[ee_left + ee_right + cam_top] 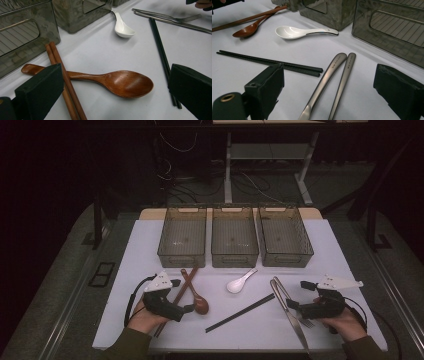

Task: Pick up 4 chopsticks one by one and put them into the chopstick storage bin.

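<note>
- White table mat [150,240] covers the table; all items sit on it.
- Three smoky clear bins in a row at the far edge: left bin [182,237], middle bin [234,237], right bin [285,237]. Nothing visible inside them.
- Left gripper [187,309] low at near left, jaws spread wide, nothing pinched. In the left gripper view the wooden spoon's bowl lies between the jaws, untouched.
- Right gripper [291,305] low at near right, jaws spread wide, nothing pinched. In the right gripper view two steel handles lie between the jaws, untouched.
- Black chopsticks [240,312], pair lying diagonal in the near centre, between the two grippers.
- Brown wooden chopsticks [184,287], diagonal, crossing over the wooden spoon's handle, far tips near the left bin.
- Steel fork [289,306] and steel knife [296,322] lie side by side, touching at the handle ends, right of centre, under the right gripper.
- Wooden spoon [199,302], bowl up, just beside the left gripper's jaws.
- White ceramic soup spoon [240,282], centre, in front of the middle bin, apart from the other utensils.
</note>
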The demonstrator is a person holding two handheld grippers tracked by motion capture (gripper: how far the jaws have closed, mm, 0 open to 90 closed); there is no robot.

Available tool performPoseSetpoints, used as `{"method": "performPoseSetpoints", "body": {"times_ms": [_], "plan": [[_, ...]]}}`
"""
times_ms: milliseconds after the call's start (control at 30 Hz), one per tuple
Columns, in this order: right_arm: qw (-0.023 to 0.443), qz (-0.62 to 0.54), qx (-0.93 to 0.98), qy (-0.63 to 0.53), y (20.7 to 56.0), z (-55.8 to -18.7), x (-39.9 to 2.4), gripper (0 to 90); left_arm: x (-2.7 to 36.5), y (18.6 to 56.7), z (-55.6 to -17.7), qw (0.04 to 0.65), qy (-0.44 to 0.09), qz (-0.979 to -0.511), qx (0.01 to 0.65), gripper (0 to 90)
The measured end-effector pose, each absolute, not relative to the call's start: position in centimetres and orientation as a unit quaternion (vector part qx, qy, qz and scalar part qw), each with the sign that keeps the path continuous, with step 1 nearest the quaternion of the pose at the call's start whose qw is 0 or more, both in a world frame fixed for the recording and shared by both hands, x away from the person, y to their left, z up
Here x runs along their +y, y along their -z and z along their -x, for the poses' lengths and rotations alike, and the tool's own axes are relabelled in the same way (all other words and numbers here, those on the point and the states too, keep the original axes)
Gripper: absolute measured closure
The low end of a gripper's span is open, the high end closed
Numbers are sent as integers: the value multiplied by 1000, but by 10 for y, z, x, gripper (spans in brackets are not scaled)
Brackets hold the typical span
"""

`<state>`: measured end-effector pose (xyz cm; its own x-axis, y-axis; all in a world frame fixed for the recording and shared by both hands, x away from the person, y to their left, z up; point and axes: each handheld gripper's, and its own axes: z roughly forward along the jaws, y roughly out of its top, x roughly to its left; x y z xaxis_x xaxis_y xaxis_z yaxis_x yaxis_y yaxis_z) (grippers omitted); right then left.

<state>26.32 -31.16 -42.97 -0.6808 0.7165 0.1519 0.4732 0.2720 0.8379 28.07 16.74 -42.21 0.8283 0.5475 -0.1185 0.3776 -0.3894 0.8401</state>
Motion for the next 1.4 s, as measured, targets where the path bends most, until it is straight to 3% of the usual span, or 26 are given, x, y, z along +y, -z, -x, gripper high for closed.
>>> {"method": "performPoseSetpoints", "body": {"times_ms": [467, 1400], "plan": [[125, -380, 784, -475, 429, -264, -311, 97, 165, 422, -282, 474, -85, -831, 279, 48], [117, -373, 784, -482, 429, -263, -308, 97, 141, 421, -278, 490, -42, -834, 251, 289]]}}
